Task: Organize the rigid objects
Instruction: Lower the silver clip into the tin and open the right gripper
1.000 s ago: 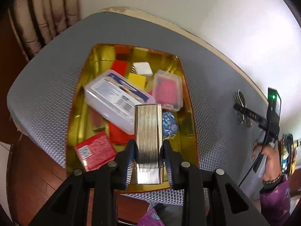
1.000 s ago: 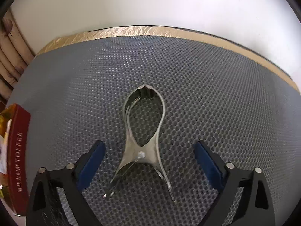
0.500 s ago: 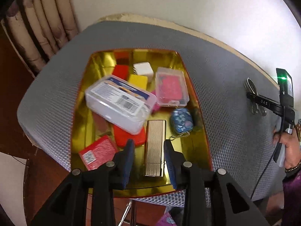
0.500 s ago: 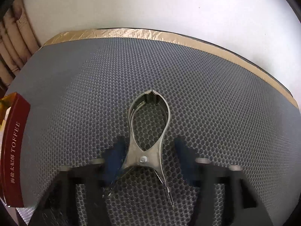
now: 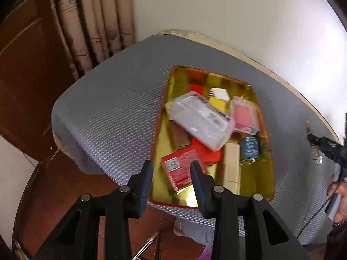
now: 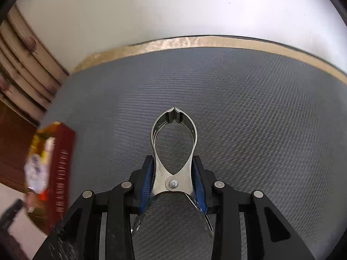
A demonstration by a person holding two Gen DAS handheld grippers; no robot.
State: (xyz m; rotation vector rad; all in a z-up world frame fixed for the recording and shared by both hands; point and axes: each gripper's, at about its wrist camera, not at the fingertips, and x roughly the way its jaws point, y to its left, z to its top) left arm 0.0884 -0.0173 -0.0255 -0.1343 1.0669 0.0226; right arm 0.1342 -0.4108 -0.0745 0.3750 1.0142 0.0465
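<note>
1. My right tongs pinch the metal clip at its pivot, above the grey surface.
2. My left tongs are opening, empty, over the gold tray.
3. Next, I judge, carry the clip to the tray, right of the gold case.
4. Labels blur; unreadable.
</note>
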